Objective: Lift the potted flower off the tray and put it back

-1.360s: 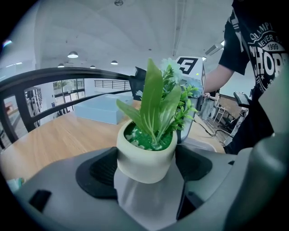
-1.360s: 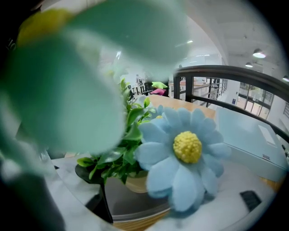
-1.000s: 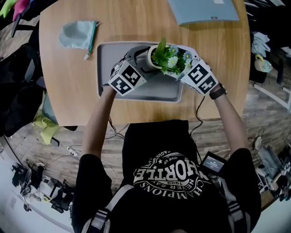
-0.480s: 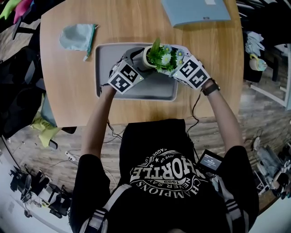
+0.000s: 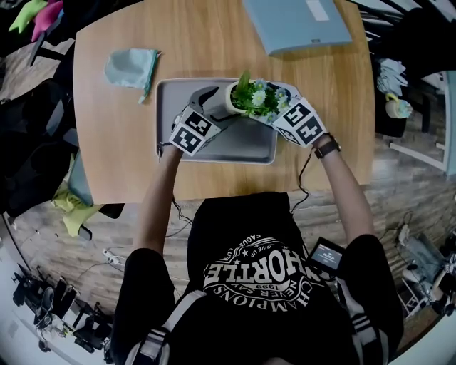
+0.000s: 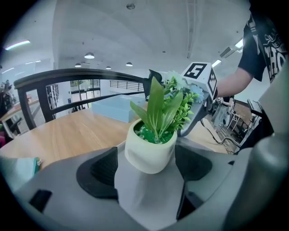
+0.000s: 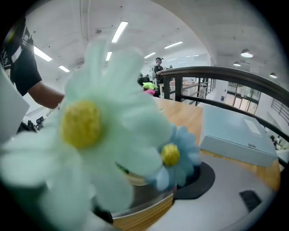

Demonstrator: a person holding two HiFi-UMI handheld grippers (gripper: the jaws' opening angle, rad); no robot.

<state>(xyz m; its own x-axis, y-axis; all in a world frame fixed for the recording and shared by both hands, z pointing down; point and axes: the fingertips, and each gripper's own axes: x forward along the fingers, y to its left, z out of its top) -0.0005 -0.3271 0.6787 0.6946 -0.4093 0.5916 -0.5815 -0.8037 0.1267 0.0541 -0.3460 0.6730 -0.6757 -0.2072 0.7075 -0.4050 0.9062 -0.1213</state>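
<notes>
The left gripper (image 6: 147,168) is still clasping the potted flower (image 5: 249,98) by its pot over the grey tray's (image 5: 235,146) far side, as a second ago, while the right gripper (image 5: 281,108) is staying alongside, its grip masked by blossoms.

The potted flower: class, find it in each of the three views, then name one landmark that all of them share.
Head view: potted flower, upper centre, within the tray outline.
Left gripper view: potted flower at centre, between the two jaws.
Right gripper view: its blurred blooms fill the left half.
Shared landmark: the pale blue box on the table.
</notes>
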